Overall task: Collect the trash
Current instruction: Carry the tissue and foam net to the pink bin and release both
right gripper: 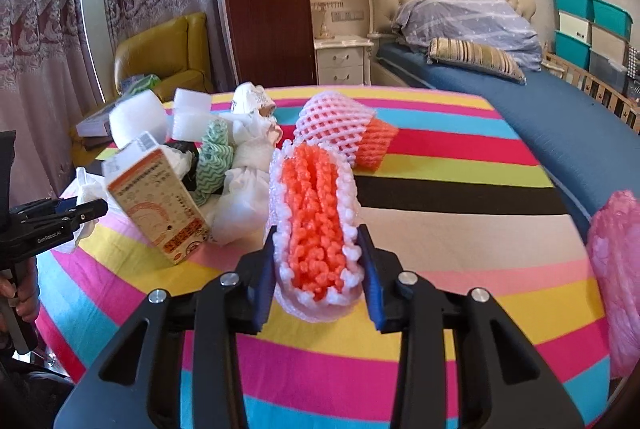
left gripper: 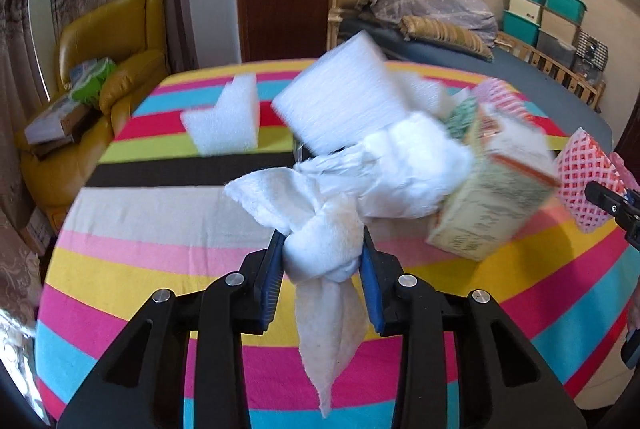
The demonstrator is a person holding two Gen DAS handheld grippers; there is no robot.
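My left gripper (left gripper: 323, 257) has its blue ribbed fingers (left gripper: 269, 285) clamped on a soft white cloth (left gripper: 320, 249). The cloth is tied in a fat knot, and one long floppy tail hangs down between the fingers. It lies on the striped desk (left gripper: 160, 269), which wears a smooth cover in pink, yellow, blue and black bands. Behind the knot sits a heap of trash: a blocky white foam piece (left gripper: 344, 97), crinkly white plastic (left gripper: 400, 169) and a tilted cardboard box (left gripper: 492, 197) with small print. A notched foam chunk (left gripper: 224, 121) stands apart to the left.

My right gripper (right gripper: 319, 261) squeezes a foam fruit net (right gripper: 316, 221), bumpy orange inside with a white knobbly edge. A second net (right gripper: 332, 125), white with diamond holes, lies just behind it. A pink crinkly bag (right gripper: 616, 277) hangs at the right edge.
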